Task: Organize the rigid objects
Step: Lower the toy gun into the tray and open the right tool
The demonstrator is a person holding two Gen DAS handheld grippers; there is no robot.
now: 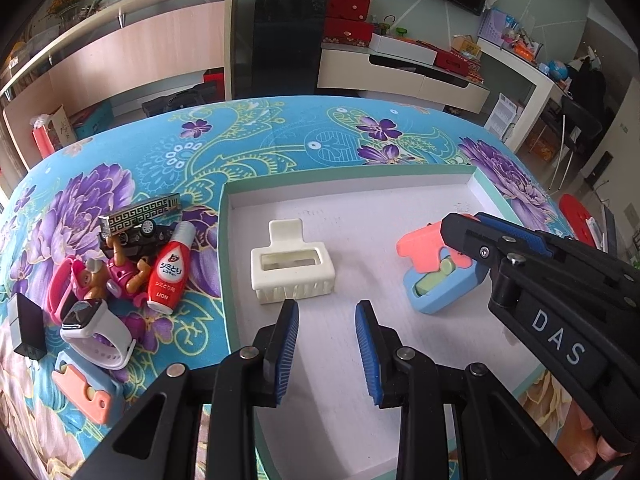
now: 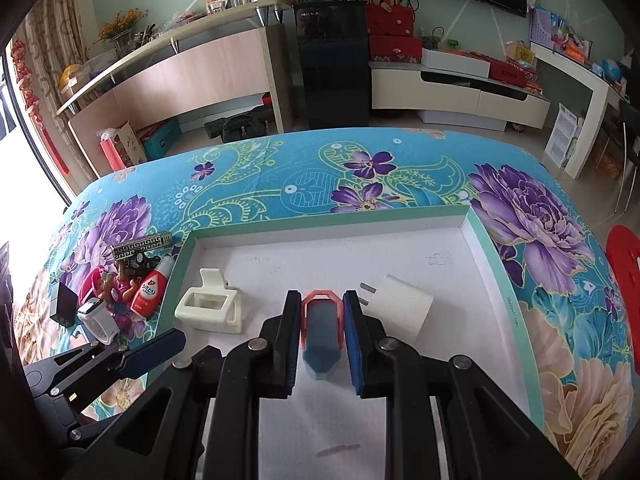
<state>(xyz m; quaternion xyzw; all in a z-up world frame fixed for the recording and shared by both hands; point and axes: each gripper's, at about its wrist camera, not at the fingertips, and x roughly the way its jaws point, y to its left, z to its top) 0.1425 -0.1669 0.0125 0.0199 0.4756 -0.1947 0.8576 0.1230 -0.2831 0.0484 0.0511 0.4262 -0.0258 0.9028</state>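
Above white tray [image 2: 478, 224]: right gripper [image 2: 322, 336] clamped on coral-and-blue toy [image 2: 320, 344]; left gripper [image 1: 327, 354] parted, empty.

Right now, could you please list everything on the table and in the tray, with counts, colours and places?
tray: 1, white inside with green rim, on the floral tablecloth
holder: 1, cream, in the tray, left part
plug adapter: 1, white, in the tray, beside the right claw
blue-and-coral toy: 1, held over the tray
second coral toy: 1, on the cloth, near edge
red bottle: 1, in the pile left of the tray
smartwatch: 1, white, same pile
pink dog figure: 1, same pile
patterned bus: 1, black and gold, same pile
black block: 1, far left
left claw: open, empty, over the tray
right claw: shut on the blue-and-coral toy
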